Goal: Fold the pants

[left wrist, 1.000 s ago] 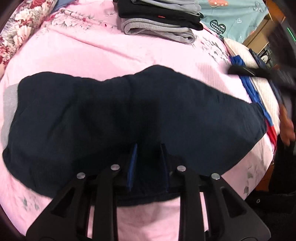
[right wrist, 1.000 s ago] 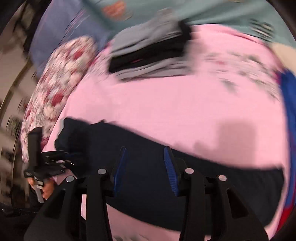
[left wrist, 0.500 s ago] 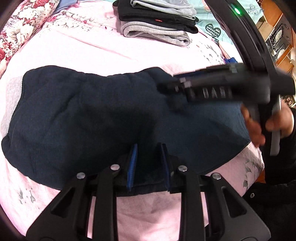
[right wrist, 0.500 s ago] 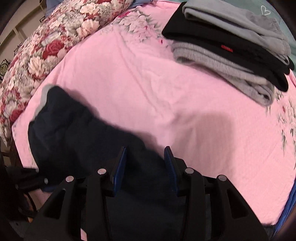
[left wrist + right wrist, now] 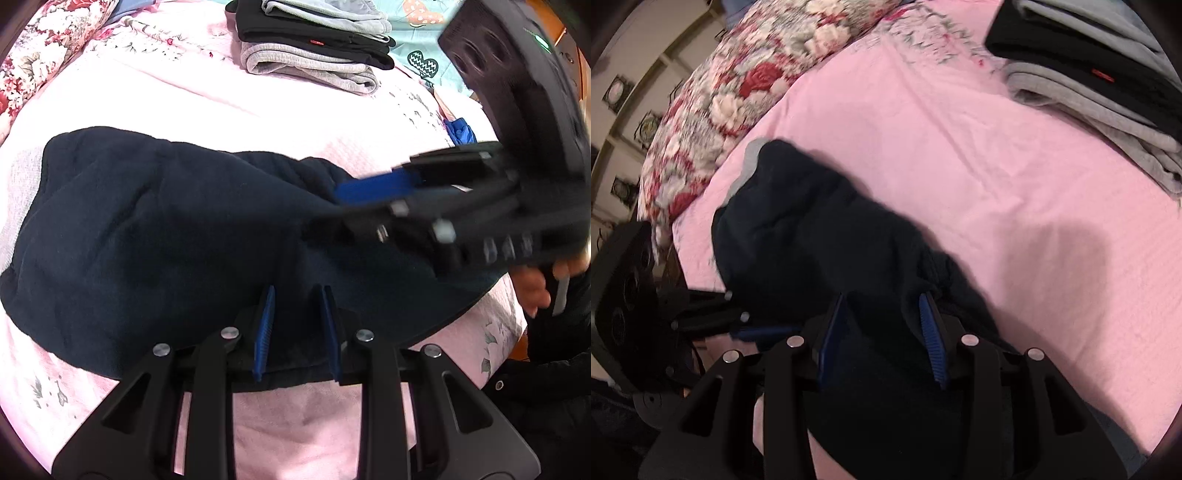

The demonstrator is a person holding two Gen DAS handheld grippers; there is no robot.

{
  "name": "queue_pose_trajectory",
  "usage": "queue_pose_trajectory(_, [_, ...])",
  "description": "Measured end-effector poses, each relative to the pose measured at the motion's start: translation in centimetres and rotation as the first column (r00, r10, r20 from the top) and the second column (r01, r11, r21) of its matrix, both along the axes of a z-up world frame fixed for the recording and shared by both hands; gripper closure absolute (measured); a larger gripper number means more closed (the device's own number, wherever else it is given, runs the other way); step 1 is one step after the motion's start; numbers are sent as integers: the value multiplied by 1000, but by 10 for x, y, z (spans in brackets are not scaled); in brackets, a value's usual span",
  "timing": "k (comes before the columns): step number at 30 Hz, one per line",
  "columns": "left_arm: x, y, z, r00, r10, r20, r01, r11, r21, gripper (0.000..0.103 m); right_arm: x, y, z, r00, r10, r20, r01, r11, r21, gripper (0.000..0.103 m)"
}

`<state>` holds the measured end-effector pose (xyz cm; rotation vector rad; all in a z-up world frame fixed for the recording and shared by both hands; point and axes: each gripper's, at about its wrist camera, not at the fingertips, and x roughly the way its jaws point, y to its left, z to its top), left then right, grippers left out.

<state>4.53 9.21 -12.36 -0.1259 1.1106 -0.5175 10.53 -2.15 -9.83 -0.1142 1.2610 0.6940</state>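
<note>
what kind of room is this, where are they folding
Most likely a bedroom: the dark navy pants lie on a pink bedspread, a floral quilt or pillow sits at its edge, and a stack of folded clothes waits behind.

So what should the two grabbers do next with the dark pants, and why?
Probably close the right gripper on the cloth. The dark pants lie spread flat on the pink bedsheet. The right gripper's open jaws have cloth between them at the far edge; the left gripper sits open over the near hem. A grip comes before lifting to fold.
</note>
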Motion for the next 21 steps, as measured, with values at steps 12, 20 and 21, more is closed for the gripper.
queue_pose_trajectory(12, [0,0,0,1000,-6,8,6,1000,5,77,8,-14,1,998,-53,31,53,999,8,61])
queue_pose_trajectory(20, [-1,0,0,1000,-3,8,3,1000,6,77,40,-42,18,979,-177,97,173,984,45,61])
queue_pose_trajectory(21, [-1,0,0,1000,-3,8,3,1000,5,77,45,-42,13,977,-187,104,187,982,17,61])
